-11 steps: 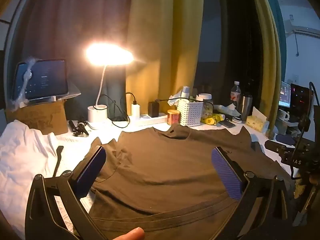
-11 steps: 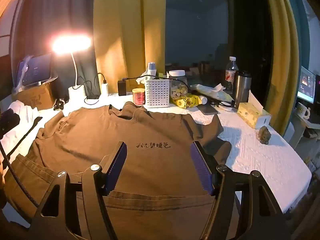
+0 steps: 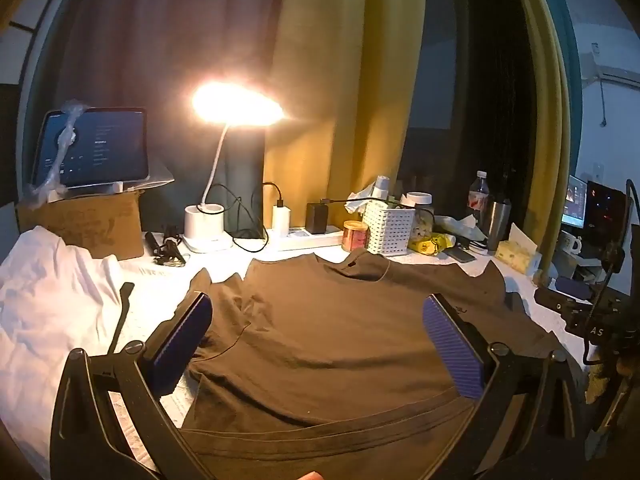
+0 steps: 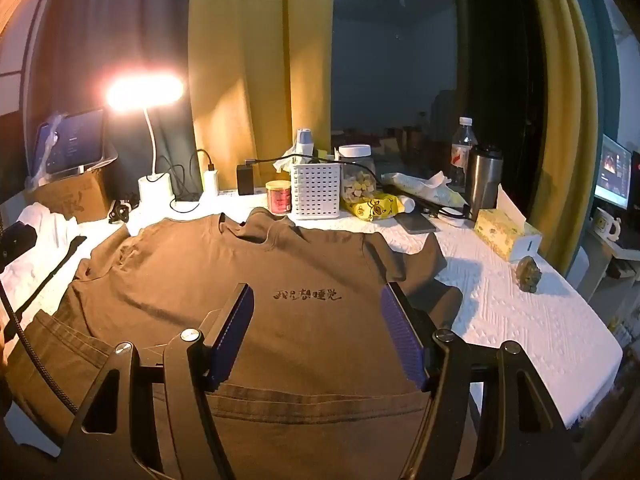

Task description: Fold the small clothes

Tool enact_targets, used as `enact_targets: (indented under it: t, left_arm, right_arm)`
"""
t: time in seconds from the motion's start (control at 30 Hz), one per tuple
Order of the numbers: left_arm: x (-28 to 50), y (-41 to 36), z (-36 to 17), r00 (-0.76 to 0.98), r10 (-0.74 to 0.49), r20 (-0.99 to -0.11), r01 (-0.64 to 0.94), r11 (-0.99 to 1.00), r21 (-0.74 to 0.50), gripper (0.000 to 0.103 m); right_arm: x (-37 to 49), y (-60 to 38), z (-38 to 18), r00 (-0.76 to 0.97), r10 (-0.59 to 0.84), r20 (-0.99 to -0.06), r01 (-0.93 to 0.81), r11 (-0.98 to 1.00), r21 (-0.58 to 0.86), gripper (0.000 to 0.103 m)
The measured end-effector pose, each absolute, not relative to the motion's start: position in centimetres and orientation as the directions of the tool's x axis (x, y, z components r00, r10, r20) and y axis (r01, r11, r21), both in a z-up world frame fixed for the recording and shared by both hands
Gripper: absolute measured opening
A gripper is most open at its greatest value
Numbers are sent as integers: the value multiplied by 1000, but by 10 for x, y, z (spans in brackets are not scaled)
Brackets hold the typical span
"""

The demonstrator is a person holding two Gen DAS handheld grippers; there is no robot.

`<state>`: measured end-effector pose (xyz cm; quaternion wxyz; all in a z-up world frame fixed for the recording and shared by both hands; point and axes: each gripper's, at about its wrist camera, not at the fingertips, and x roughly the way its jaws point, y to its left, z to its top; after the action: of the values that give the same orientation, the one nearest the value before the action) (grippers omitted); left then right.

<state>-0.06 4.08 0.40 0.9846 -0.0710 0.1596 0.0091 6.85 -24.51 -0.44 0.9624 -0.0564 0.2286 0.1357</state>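
Both wrist cameras are looking forward between their own fingers, low and close over the brown T-shirt (image 3: 340,344) (image 4: 224,280), facing the curtains. Left view is sitting leftward; both are sharing the lit lamp (image 3: 236,104) (image 4: 144,90) ahead.

Table (image 4: 520,320) under white textured cover; brown T-shirt (image 4: 312,264) spread flat on it, collar toward white perforated basket (image 4: 316,190); red tin (image 4: 278,197) just left of basket; lamp base (image 4: 154,192) farther left; cardboard box (image 4: 72,196) at far left; tissue box (image 4: 506,232) well right of basket.
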Motion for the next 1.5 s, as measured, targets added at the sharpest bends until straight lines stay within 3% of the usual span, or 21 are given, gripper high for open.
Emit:
enact_targets:
  t: [1.5]
  left_arm:
    - [-21, 23, 11, 966, 29, -257, -72, 985, -157, 103]
  right_arm:
    - [65, -245, -1, 861, 235, -451, -289, 956, -54, 69]
